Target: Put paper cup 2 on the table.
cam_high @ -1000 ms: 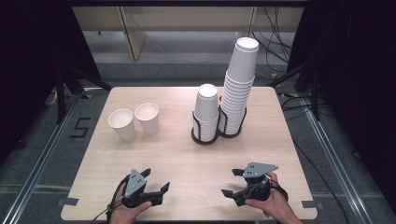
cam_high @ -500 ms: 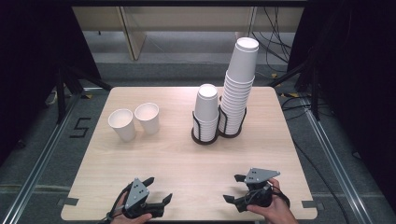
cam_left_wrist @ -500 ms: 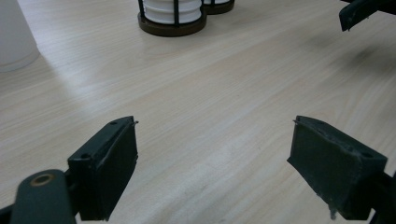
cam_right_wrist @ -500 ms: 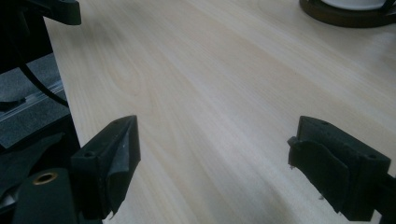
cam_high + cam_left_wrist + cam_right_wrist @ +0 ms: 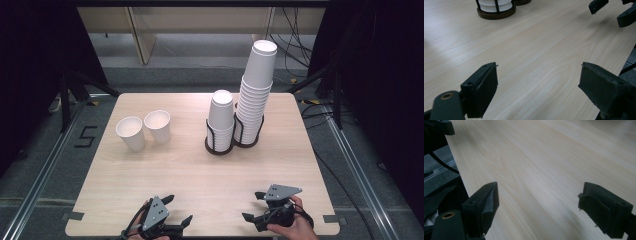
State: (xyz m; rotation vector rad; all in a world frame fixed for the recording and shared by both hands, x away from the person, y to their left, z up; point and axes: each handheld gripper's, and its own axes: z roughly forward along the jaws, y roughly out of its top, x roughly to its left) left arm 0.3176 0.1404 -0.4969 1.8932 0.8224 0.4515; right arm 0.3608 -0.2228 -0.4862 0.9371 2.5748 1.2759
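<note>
**A:** Left gripper [image 5: 176, 210] and right gripper [image 5: 254, 206] both sit low at the near edge of the counter [image 5: 165, 170], jaws spread wide, nothing between them.

**B:** And the paper cups?

**A:** Two loose paper cups [image 5: 144, 129] stand side by side toward the far left of the counter, mouths up. The short cup stack [image 5: 221, 120] and the tall cup stack [image 5: 256, 95] sit in a black wire holder [image 5: 220, 145] past the middle, toward the far edge, well apart from either gripper.

**B:** What worries you?

**A:** The tall stack rises high above its holder. I'd judge a sideways pull on its top cup could tip the stack, or lift several nested cups at once.

**B:** And the loose ones?

**A:** Probably light and thin-walled; a hard squeeze may crush a rim, and a jaw brushing one could knock it into its neighbour.
</note>
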